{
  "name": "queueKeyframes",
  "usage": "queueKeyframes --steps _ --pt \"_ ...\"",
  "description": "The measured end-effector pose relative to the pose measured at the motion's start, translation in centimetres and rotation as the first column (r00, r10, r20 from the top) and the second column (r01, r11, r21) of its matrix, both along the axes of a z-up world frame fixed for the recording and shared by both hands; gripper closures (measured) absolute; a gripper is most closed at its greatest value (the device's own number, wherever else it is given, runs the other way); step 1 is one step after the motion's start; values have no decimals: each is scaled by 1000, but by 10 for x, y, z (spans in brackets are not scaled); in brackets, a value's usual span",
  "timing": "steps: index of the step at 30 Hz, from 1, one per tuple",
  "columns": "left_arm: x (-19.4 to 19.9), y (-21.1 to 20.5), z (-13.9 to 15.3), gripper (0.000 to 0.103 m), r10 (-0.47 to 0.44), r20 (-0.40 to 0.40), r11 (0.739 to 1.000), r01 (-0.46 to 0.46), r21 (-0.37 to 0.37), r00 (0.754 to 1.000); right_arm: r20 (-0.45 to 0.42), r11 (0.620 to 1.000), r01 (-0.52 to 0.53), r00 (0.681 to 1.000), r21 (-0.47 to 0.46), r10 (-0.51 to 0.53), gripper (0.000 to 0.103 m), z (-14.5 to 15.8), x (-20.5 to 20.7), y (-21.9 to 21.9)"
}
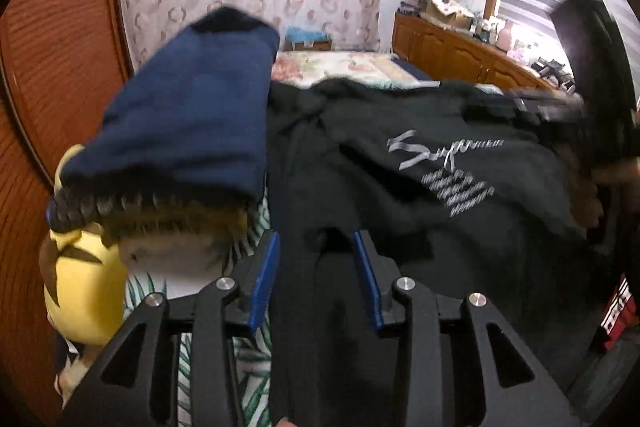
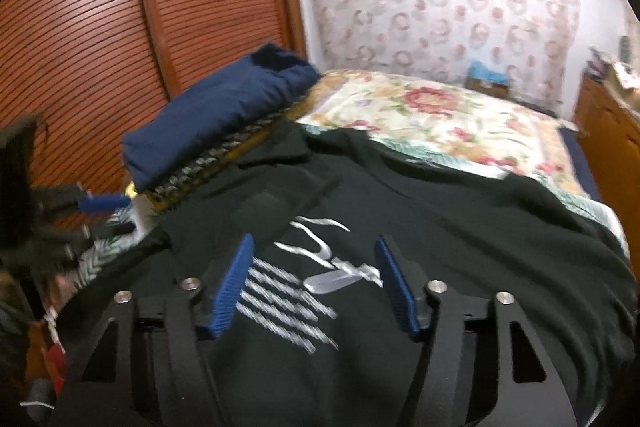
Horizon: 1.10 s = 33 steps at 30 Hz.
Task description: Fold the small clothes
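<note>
A black T-shirt [image 1: 400, 131] with a silver script print [image 1: 448, 171] lies spread and rumpled over the bed. My left gripper [image 1: 316, 239] hangs low over its near left part, its blue pads [image 1: 262, 283] apart; black cloth fills the gap and I see no pinch. In the right wrist view the same T-shirt [image 2: 440, 211] lies under my right gripper [image 2: 315, 241], which is open with the print [image 2: 296, 303] showing between its pads. The left gripper [image 2: 100, 205] appears blurred at that view's left edge.
A folded navy garment [image 1: 188, 119] tops a stack of folded clothes at the shirt's left, also seen as the navy garment [image 2: 216, 111]. A yellow plush toy [image 1: 80, 291] sits below it. Floral bedspread [image 2: 440, 115] beyond; louvred wooden doors [image 2: 100, 27] left; a cluttered wooden dresser [image 1: 452, 51] right.
</note>
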<state>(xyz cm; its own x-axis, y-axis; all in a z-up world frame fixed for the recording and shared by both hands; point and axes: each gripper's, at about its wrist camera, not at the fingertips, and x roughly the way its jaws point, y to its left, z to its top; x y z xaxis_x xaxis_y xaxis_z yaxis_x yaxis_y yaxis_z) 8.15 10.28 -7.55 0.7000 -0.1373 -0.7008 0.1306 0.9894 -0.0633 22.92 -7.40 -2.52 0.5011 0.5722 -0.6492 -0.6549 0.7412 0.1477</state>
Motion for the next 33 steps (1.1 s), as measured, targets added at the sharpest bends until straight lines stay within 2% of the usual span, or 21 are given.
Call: queueKeyframes --steps 5,12,16,19,21,22,26,31,33 --pt "-1 1 -17 66 4 -36 1000 -4 -1 999 -44 999 -54 998 0 54 44 -10 28 42" --pt "0 3 -24 66 -1 -80 999 -2 -40 997 -102 990 -110 990 -85 101 50 -40 52 101" --pt "0 6 -23 66 7 -80 999 -11 -49 997 -106 982 -116 989 -151 101 57 -53 55 115" --pt "-1 5 -23 66 9 -80 999 -13 -43 997 -84 973 -112 992 -201 97 72 -59 54 116" --pt "0 6 -24 65 9 -79 999 -12 -37 997 -75 971 -113 992 -213 99 93 -58 52 113" --pt "1 7 -24 65 8 -80 999 -11 -37 997 -55 970 -97 995 -222 87 97 -56 51 110" --pt "2 7 -24 65 7 -80 1000 -9 -28 997 -7 975 -31 1000 -221 30 99 -49 46 86" --pt "3 5 -24 64 6 -80 1000 -6 -7 997 -6 973 46 999 -224 -49 99 -39 44 56" --pt "4 5 -24 64 6 -79 1000 -6 -2 997 -8 979 48 999 -197 -51 82 -34 39 43"
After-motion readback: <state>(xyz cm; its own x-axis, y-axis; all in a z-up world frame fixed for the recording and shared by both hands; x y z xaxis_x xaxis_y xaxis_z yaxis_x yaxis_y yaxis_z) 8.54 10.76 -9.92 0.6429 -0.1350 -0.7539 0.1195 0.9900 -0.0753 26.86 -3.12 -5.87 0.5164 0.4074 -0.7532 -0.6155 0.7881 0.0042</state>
